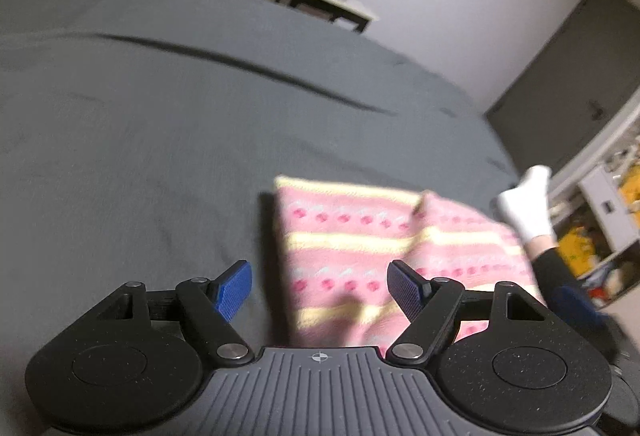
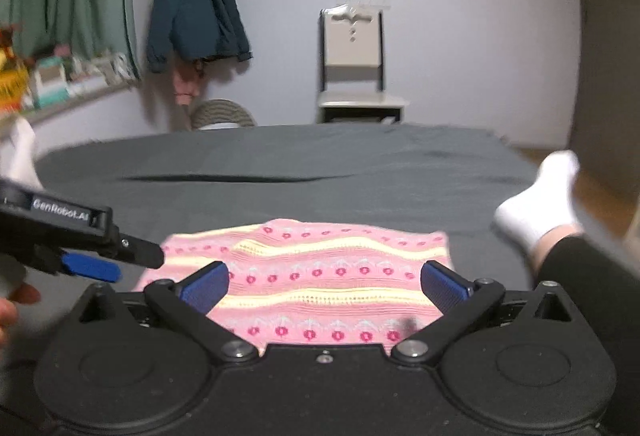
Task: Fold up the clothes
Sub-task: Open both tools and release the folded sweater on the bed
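Hiding the pink knit garment's (image 2: 320, 276) near edge: right gripper (image 2: 324, 282).

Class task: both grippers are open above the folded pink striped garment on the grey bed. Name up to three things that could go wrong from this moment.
1. The pink striped garment has a raised, uneven flap in the left wrist view; a careless grab might undo the fold.
2. The left gripper sits close beside the right gripper, so they might collide.
3. The socked foot rests near the garment's edge and could drag it.
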The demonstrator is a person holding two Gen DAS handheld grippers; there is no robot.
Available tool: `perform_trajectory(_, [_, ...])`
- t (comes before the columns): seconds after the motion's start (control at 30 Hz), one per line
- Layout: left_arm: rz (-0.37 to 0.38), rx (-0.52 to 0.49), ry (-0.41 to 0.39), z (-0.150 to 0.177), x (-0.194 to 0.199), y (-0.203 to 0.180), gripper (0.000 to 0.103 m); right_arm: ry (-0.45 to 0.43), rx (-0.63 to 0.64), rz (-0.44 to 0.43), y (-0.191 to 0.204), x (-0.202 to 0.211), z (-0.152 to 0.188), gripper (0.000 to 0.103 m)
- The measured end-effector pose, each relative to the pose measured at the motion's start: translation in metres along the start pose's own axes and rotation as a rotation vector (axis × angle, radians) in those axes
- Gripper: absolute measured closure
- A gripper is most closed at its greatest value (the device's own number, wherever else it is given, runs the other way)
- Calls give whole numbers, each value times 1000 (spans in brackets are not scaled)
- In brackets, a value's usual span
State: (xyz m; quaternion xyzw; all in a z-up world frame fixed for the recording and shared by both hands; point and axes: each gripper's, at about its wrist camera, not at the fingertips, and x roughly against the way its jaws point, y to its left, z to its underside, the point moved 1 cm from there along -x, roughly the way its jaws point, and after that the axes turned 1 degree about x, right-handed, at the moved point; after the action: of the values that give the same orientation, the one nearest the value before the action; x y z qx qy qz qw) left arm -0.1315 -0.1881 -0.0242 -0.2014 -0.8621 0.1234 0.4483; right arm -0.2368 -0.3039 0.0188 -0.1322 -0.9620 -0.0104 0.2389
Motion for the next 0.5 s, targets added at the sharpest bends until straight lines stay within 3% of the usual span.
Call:
perform_trajectory(0.2, [-95, -1, 7, 7, 3, -7, 28, -54, 20, 162, 24, 15, 8, 0])
perform_trajectory(0.3, [-157, 26, -54, 11, 11, -10, 28, -64, 34, 242, 31, 22, 10, 0])
perform_trajectory(0.5, [-230, -5, -66, 15, 18, -18, 28, -58, 77, 240, 40, 30, 12, 0])
